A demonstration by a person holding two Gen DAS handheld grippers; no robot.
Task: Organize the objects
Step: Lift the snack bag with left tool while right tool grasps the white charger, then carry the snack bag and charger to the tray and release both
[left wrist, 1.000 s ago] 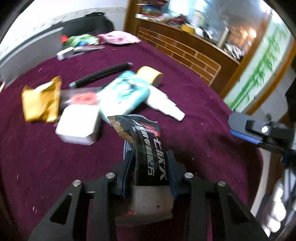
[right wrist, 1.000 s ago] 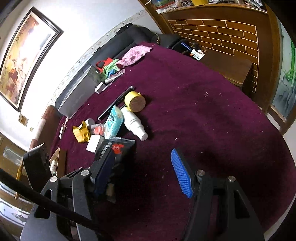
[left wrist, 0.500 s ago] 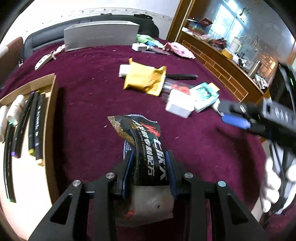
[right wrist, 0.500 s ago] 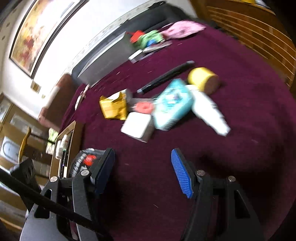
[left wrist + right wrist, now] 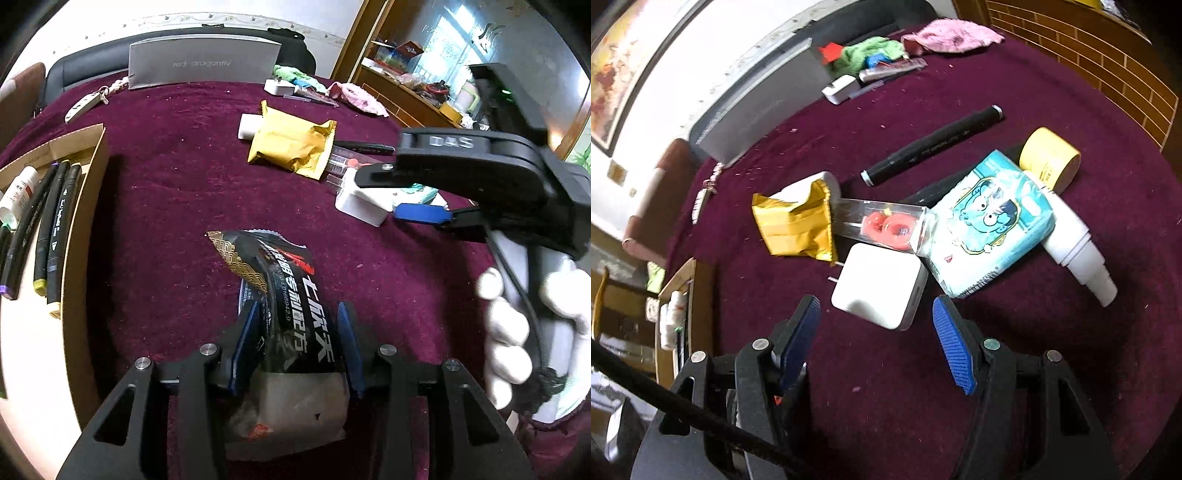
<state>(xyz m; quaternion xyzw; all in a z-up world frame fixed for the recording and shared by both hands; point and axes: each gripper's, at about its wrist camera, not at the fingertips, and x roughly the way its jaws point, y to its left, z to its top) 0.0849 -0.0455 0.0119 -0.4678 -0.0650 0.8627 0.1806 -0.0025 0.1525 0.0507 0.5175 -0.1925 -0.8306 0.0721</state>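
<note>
Two grippers in play over a plum-coloured, napped tablecloth [image 5: 177, 177] flecked with lint. Your left gripper [image 5: 297, 325] has the black snack packet [image 5: 291, 295] between its blue ribbed pads; the jaws have just been opening, and a gap shows on the right pad's side, so the crinkly foil packet now sits loosely between them, its printed end lying on the cloth ahead, its clear end back toward the camera.

Your right gripper [image 5: 877, 328] stands about half open with nothing between the pads, poised just short of the white charger block [image 5: 879, 291], a smooth rounded square of plastic with two metal prongs.

Beyond the block, clustered and touching: a crumpled gold foil pouch [image 5: 796, 225], a clear rigid case [image 5: 882, 225] holding coral-red rings, a soft teal tissue pack [image 5: 990, 229] with a cartoon face, a white tapering bottle [image 5: 1078, 254] lying on its side, a yellow cylinder [image 5: 1049, 158] also on its side. A black marker [image 5: 934, 146] lies apart behind them.

At the left edge of the left view, a shallow cardboard tray [image 5: 90, 177] holds several dark markers [image 5: 55, 229] laid parallel and a small white tube [image 5: 18, 195]. A grey box [image 5: 203, 61] stands at the far edge. Your white-gloved hand [image 5: 532, 325] grips the right handle.
</note>
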